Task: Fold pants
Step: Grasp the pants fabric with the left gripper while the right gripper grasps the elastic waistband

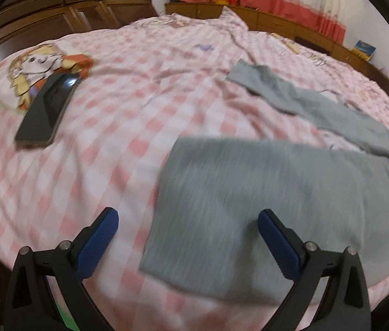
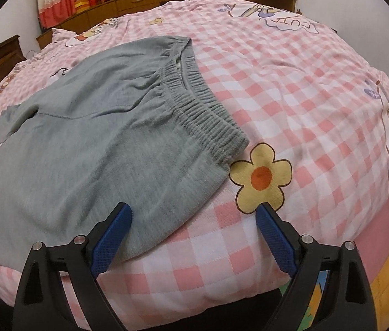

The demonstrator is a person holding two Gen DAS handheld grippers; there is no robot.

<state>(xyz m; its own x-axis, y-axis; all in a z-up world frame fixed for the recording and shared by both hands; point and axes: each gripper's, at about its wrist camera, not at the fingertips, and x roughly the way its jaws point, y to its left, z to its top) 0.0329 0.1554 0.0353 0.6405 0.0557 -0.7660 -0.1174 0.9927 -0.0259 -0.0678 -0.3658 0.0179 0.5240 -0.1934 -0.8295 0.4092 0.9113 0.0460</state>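
Grey pants (image 1: pixel 263 193) lie spread on the pink checked bed cover (image 1: pixel 139 104). In the left wrist view one leg (image 1: pixel 304 102) runs off to the far right and the other leg's cuff end lies just ahead of my left gripper (image 1: pixel 187 218). That gripper is open above the cuff edge, nothing between its blue pads. In the right wrist view the pants (image 2: pixel 89 149) show their elastic waistband (image 2: pixel 202 110). My right gripper (image 2: pixel 194 215) is open over the near hip corner of the pants, holding nothing.
A black phone (image 1: pixel 47 107) lies on the bed cover at the left. A wooden headboard (image 1: pixel 318 27) and red-and-white curtains (image 1: pixel 290 2) stand behind the bed. A dark wooden wardrobe (image 1: pixel 56 8) is at the far left. A yellow flower print (image 2: pixel 260 178) marks the cover (image 2: pixel 290 82) beside the waistband.
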